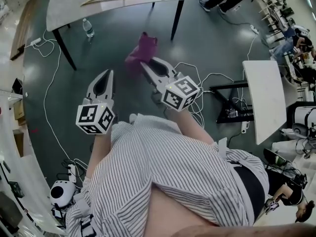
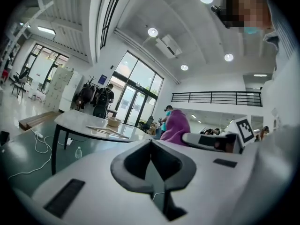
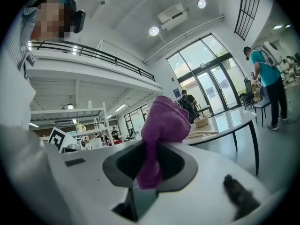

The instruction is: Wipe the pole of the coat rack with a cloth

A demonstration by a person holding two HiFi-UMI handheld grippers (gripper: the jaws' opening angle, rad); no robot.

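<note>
Striped shirt [image 1: 187, 177] in foreground; ahead, right gripper [image 1: 145, 65] clamped on the purple cloth [image 1: 140, 51], which stands upright from its tips, left gripper [image 1: 109, 73] closed, empty, alongside; coat-rack pole in no view, bearing undeterminable.

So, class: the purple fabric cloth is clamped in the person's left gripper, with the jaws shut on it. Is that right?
Not quite: the side is wrong. The purple fabric cloth is clamped in the person's right gripper, with the jaws shut on it, as the right gripper view shows. The left gripper is shut on nothing.
</note>
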